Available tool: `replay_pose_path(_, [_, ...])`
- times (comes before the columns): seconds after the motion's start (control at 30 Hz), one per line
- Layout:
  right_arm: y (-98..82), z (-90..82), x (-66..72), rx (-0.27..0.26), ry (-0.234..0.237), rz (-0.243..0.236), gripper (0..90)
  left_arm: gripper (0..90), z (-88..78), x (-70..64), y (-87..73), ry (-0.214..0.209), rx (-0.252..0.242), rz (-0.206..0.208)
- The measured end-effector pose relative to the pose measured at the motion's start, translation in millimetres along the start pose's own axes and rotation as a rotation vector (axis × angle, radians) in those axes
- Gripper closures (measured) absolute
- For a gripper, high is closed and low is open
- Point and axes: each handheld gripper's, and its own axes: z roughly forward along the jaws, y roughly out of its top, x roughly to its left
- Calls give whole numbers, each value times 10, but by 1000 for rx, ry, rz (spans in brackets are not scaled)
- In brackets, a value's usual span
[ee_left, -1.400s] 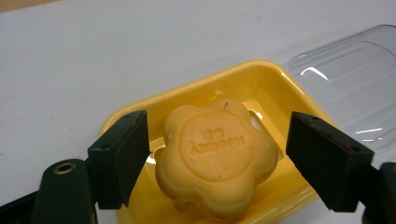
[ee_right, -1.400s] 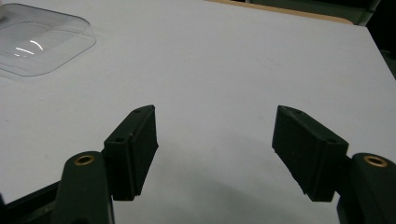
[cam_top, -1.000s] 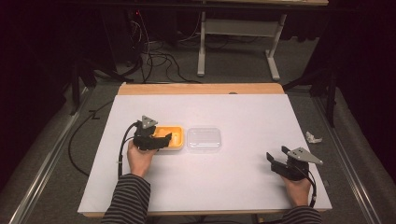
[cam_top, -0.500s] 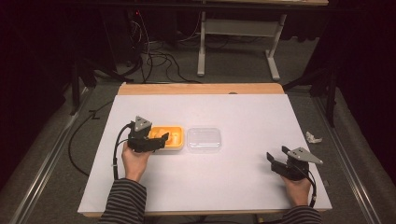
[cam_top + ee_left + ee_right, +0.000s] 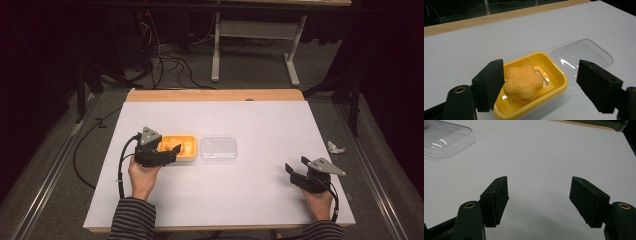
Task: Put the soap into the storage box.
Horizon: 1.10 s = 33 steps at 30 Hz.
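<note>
Left gripper (image 5: 540, 85) gapes wide around the soap (image 5: 523, 82) in its yellow dish (image 5: 554, 75), gripping nothing; clear lid (image 5: 584, 53) at two o'clock; right gripper (image 5: 539, 202) wide open, empty.

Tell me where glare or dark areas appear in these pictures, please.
In the left gripper view, bright streaks of glare lie on the clear plastic lid; in the right gripper view, the same lid shows a small glint; in the high view, the white table is brightly lit while the floor around it is dark.
</note>
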Motion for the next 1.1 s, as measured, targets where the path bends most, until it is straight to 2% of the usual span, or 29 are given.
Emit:
replay_pose_path(0.5, [-3, -7, -2, -7, 1, 4, 315, 229, -141, -23, -107, -6, -14, -11])
replay_pose_path(0.7, [-4, -10, -2, -10, -1, 0, 315, 229, -203, -61, -147, -22, -37, -19])
replay_pose_path(1.1, [-4, -12, 2, -12, -5, -1, 314, 227, -254, -122, -241, -45, -45, -30])
